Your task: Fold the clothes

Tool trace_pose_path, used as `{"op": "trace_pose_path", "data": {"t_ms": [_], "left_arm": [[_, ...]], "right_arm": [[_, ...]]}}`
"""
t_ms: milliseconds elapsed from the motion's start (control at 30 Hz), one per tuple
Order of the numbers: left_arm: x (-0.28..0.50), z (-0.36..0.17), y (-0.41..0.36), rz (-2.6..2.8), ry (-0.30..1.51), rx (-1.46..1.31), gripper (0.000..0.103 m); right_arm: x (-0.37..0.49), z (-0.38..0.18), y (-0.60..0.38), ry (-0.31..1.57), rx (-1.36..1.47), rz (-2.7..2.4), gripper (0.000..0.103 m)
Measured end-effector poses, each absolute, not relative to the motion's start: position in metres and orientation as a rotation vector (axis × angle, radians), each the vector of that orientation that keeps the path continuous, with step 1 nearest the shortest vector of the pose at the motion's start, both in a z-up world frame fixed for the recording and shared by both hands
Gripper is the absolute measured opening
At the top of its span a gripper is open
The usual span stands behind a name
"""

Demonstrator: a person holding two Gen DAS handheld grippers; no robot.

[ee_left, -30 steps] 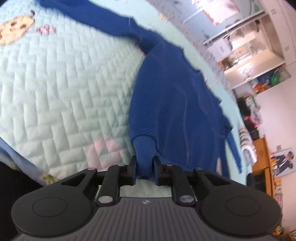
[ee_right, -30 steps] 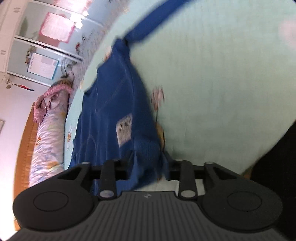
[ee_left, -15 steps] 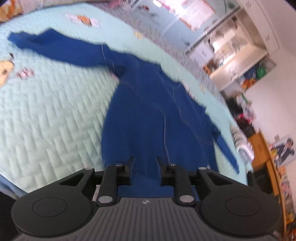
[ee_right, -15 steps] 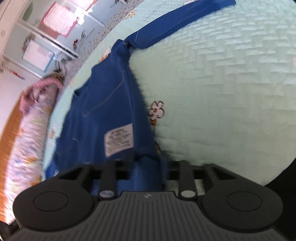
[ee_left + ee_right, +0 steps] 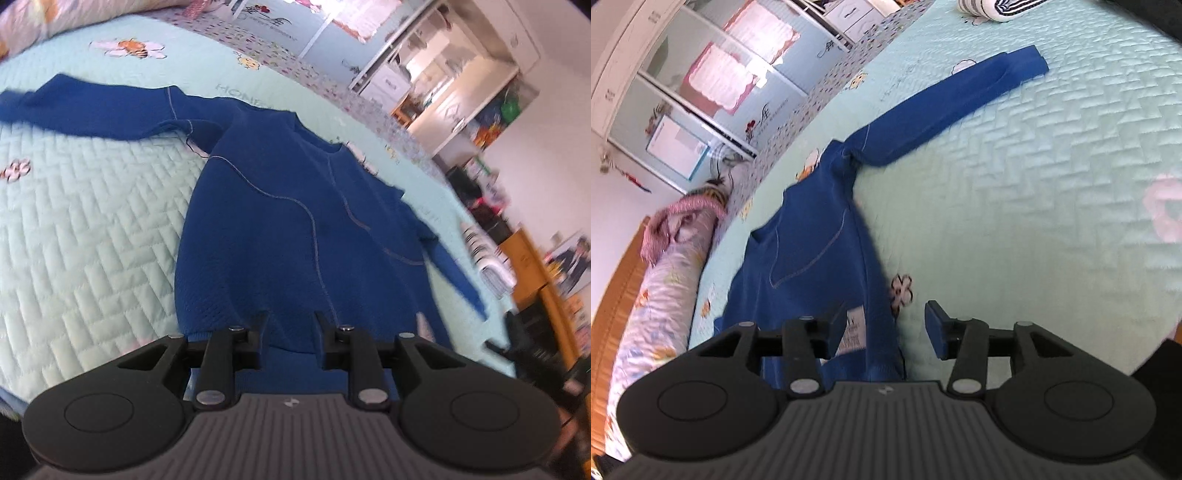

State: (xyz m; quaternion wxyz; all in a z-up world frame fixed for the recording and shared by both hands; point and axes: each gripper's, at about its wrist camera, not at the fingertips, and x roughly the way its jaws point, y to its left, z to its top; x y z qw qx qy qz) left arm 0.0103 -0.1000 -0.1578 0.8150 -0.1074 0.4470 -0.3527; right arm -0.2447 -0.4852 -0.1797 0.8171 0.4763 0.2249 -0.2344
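Observation:
A dark blue long-sleeved sweater [image 5: 280, 236] lies spread flat on the pale green quilted bed, sleeves stretched out to both sides. It also shows in the right wrist view [image 5: 812, 258], with a white care label [image 5: 854, 328] near its hem. My left gripper [image 5: 290, 325] is open over the hem, its jaws apart with the cloth lying under and between them. My right gripper [image 5: 886, 321] is open wide over the hem's right corner, holding nothing. The right sleeve [image 5: 945, 110] runs off to the upper right.
The bed quilt [image 5: 92, 221] has flower prints. A rolled floral blanket [image 5: 665, 280] lies along the wooden headboard side. Folded striped clothes [image 5: 997, 7] sit at the far edge. Shelves and a wooden cabinet [image 5: 532, 273] stand beyond the bed.
Both grippers have opened and let go of the sweater's hem. They have pulled back and tilted up, so the whole sweater now lies flat in view.

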Motion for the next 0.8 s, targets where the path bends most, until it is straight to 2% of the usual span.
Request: {"op": "trace_pose_path", "data": {"t_ms": [100,200,400,633,800], "left_arm": [[0.006,-0.16,-0.119,-0.772,0.946,-0.155,0.032],[0.003,-0.164,-0.139,-0.8,0.944,-0.098,0.034],[0.002,-0.169,-0.155,-0.853,0.966,-0.056,0.035],[0.009,-0.173,-0.177,-0.84,1.001,-0.043,0.036],[0.008,-0.173,-0.199,-0.848,1.013,0.003,0.037]], "right_arm": [[-0.235,-0.175,-0.496,0.443,1.015,-0.499,0.05],[-0.228,-0.178,-0.524,0.361,1.062,-0.542,0.064],[-0.239,-0.204,-0.617,0.178,1.26,-0.717,0.064],[-0.259,-0.246,-0.701,0.049,1.438,-0.8,0.065],[-0.231,-0.254,-0.73,0.045,1.401,-0.783,0.062]]}}
